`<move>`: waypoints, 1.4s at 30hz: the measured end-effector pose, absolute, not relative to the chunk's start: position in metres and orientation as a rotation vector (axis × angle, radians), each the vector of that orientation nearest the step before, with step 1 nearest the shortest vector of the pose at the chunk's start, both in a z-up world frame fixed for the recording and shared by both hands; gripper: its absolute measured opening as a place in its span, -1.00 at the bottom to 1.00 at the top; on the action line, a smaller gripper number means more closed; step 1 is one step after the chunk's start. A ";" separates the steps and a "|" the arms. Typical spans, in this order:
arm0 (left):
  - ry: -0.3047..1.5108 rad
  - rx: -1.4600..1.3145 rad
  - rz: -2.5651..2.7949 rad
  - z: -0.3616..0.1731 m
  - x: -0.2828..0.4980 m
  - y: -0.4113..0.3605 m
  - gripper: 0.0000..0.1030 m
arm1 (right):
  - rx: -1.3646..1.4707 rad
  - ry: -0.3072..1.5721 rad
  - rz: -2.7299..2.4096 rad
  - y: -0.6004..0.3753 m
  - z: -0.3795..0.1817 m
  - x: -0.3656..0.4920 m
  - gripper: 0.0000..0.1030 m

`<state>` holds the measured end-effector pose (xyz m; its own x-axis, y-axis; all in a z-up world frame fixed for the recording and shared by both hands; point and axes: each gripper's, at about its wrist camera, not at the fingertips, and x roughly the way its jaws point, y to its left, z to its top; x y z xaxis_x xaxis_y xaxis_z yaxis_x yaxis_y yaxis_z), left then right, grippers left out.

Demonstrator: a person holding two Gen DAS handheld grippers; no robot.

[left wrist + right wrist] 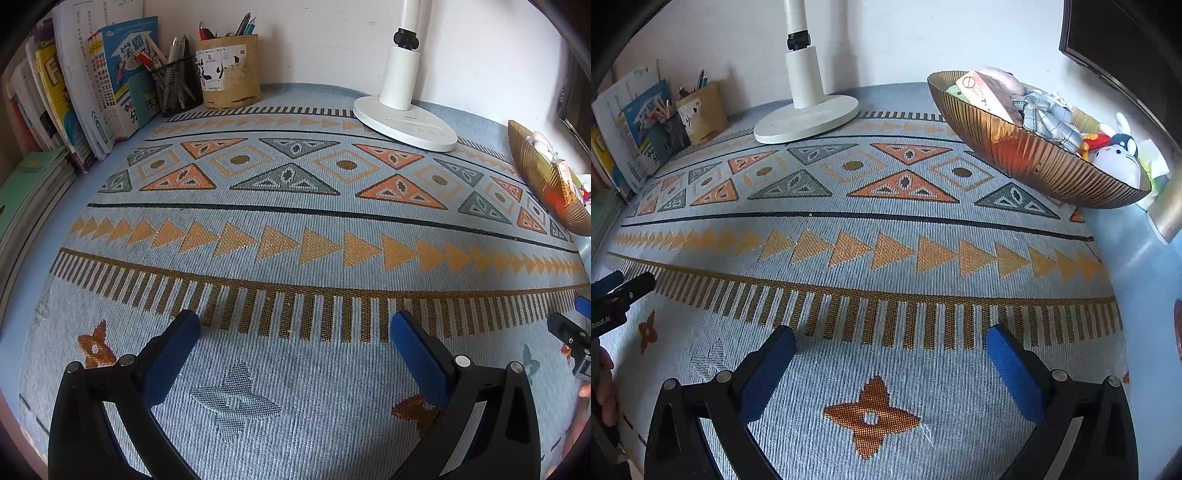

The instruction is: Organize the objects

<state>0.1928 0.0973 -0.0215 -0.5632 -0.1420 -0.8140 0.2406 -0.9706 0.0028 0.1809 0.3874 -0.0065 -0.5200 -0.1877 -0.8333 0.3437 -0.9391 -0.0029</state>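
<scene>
Both your grippers, left gripper (295, 328) and right gripper (891, 341), pitched down over the patterned cloth (886, 240), jaws wide apart, nothing between. Gold bowl (1027, 158) sat far right by the cloth's edge, holding toys, contents partly hidden. Mid-cloth lay bare.

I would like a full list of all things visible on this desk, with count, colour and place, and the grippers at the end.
patterned cloth: one, pale blue with orange, covering the desk
books: several, mixed colours, standing far left
mesh pen cup: one, black, beside the books
round pen holder: one, tan, beside the mesh cup
lamp: one, white, far centre
ribbed bowl: one, golden-brown, far right
plush toys: a few, mainly white, in the bowl
left gripper: black, blue pads, open, empty
right gripper: the same, open, empty
</scene>
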 end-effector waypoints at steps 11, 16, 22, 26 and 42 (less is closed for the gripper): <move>0.160 1.339 -2.597 -0.020 0.192 0.098 1.00 | 1.339 0.244 -2.496 0.387 -0.006 0.179 1.00; 0.157 1.348 -2.583 -0.020 0.192 0.097 1.00 | 1.341 0.239 -2.501 0.387 -0.007 0.179 1.00; 0.199 1.366 -2.580 -0.015 0.201 0.076 0.99 | 1.343 0.234 -2.508 0.387 -0.008 0.179 1.00; 0.046 1.390 -2.562 -0.015 0.204 0.067 0.99 | 1.377 0.224 -2.519 0.387 -0.009 0.176 1.00; 0.169 1.336 -2.593 -0.024 0.205 0.049 1.00 | 1.317 0.196 -2.585 0.388 -0.012 0.184 1.00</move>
<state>0.2055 0.0490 -0.0245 -0.5627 -0.1414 -0.8145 0.2462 -0.9692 -0.0018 0.1839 0.3876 -0.0119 -0.5681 -0.1462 -0.8099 0.2665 -0.9637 -0.0129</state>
